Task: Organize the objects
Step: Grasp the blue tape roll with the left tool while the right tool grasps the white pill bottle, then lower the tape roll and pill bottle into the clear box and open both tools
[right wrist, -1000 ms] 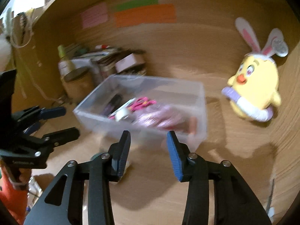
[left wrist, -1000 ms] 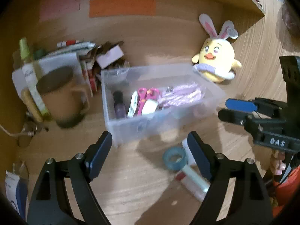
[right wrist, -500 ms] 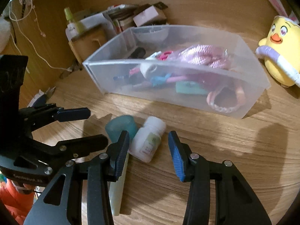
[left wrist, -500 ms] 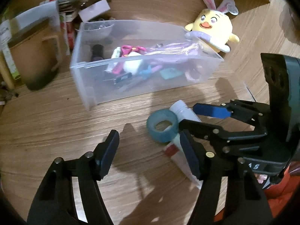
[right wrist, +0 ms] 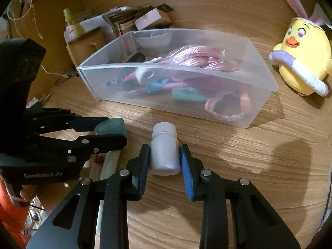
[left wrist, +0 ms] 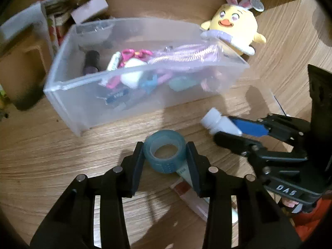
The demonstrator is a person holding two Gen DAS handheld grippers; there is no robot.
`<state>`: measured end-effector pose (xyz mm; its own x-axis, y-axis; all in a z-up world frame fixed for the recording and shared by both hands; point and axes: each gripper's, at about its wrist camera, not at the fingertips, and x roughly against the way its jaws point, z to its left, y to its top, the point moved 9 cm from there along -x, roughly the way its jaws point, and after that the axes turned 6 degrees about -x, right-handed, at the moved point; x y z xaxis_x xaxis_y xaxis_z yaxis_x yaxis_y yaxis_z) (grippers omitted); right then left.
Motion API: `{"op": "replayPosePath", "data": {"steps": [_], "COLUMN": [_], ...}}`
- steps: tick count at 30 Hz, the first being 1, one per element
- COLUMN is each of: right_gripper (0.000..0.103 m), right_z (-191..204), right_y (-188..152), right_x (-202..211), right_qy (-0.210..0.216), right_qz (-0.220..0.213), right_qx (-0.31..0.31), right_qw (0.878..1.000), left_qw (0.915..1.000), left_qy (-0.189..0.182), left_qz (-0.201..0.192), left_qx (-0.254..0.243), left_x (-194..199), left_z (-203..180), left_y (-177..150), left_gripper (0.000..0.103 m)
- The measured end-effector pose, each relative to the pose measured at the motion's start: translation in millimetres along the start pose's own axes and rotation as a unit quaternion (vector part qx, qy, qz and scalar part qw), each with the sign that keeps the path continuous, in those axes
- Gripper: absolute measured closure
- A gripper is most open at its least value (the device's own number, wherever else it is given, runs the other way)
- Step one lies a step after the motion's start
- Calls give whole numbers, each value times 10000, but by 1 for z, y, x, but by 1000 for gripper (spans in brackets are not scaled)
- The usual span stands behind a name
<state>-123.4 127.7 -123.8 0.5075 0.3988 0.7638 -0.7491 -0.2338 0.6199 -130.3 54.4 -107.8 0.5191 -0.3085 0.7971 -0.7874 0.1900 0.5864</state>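
Between closing jaws: tape roll (left wrist: 165,151), bottle (right wrist: 164,153).

Home desk: wooden top (right wrist: 238,186), plush chick (right wrist: 300,62), sticky notes, clutter bin (left wrist: 87,108)

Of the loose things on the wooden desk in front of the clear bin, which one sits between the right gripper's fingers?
The small white plastic bottle, lying with its cap toward the bin, between the closing right gripper. The blue tape roll sits in the left gripper instead.
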Motion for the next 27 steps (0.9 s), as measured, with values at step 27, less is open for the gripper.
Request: {"op": "replayPosePath", "data": {"steps": [27], "right_gripper": [76], "right_z": [-62], "right_y": [102], "right_x": [40], "right_qy": [-763], "right_qz": [-1064], "right_qx": [-365], "right_qw": [9907], "left_qw": [9884], "left_qy": [1167], "left_qz": [-962], "left_qx": [-100], "left_x": [47], "left_z": [53], "left_y": [86], "left_gripper": [63]}}
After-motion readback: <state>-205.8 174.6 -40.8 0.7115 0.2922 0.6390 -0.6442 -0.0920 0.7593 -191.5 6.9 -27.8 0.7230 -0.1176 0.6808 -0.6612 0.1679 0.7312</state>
